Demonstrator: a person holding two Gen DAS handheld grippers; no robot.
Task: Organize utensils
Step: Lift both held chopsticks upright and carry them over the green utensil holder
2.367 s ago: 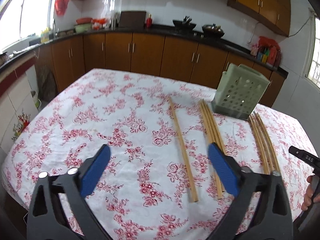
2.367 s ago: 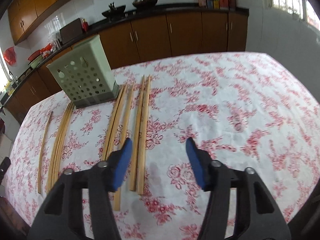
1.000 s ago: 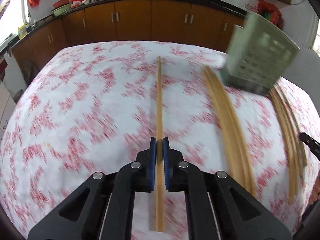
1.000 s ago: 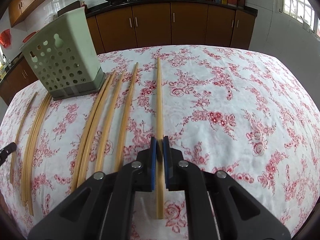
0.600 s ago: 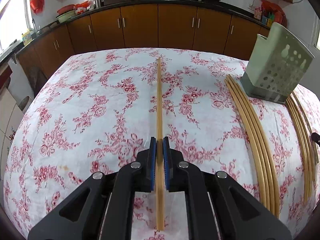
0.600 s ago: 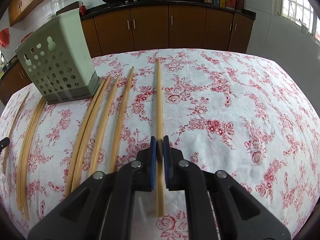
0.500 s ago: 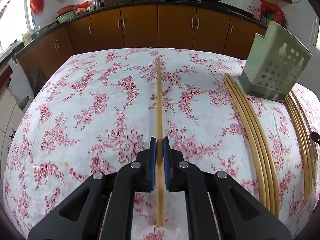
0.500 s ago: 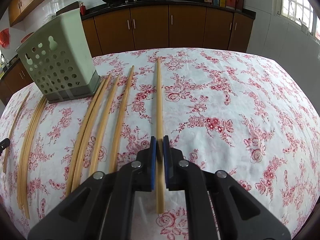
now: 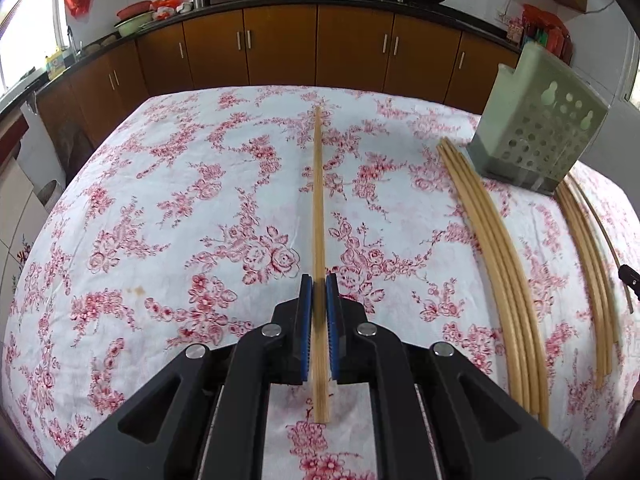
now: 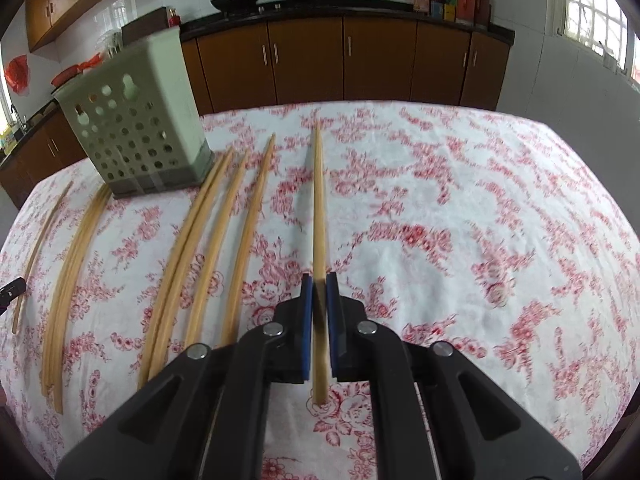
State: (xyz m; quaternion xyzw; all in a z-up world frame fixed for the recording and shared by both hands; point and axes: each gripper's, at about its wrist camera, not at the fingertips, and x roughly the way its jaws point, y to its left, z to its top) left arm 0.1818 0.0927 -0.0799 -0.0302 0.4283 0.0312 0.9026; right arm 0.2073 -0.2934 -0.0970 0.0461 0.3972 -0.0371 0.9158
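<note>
My left gripper (image 9: 319, 285) is shut on a single wooden chopstick (image 9: 318, 200) that sticks out straight ahead over the flowered tablecloth. My right gripper (image 10: 319, 283) is likewise shut on another chopstick (image 10: 318, 200), held off the cloth with a shadow beside it. A pale green perforated utensil holder (image 9: 538, 136) stands upright at the far right in the left wrist view. The same holder (image 10: 136, 120) sits at the far left in the right wrist view. Several loose chopsticks (image 9: 496, 248) lie beside the holder, and more chopsticks (image 10: 208, 248) lie left of my right gripper.
The table with its red-flowered cloth (image 9: 180, 220) drops off at rounded edges. Brown kitchen cabinets (image 9: 352, 48) and a dark counter with woks line the back wall. A further bundle of chopsticks (image 10: 70, 264) lies near the left edge in the right wrist view.
Both grippers, open above the sticks in the earliest frames, have shut on one chopstick each. Over the last second the right one has lifted its chopstick slightly; the view has shifted a little.
</note>
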